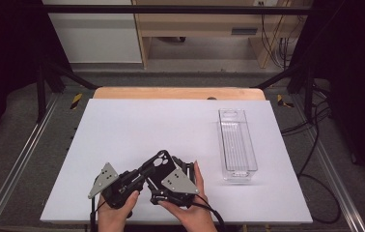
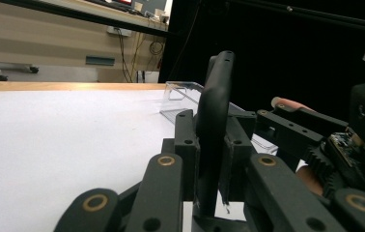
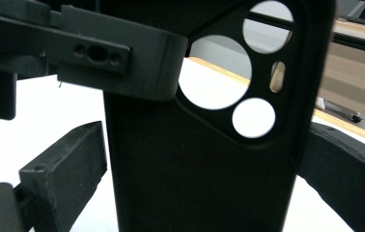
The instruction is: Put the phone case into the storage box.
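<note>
Down at the near edge of the white table (image 1: 122, 125), both hands are meeting — the left hand (image 1: 118, 210) and right hand (image 1: 190, 212) angling their tools inward. The left gripper (image 2: 209, 159) is pinching a black phone case (image 1: 160, 162) edge-on, its jaws pressed against both faces. The right gripper (image 3: 190, 169) is straddling the same case, jaws spread at either side, seemingly not touching. Farther right, well apart, a clear plastic tray (image 1: 237, 145) is lying lengthwise — open tabletop is stretching away on the left.
</note>
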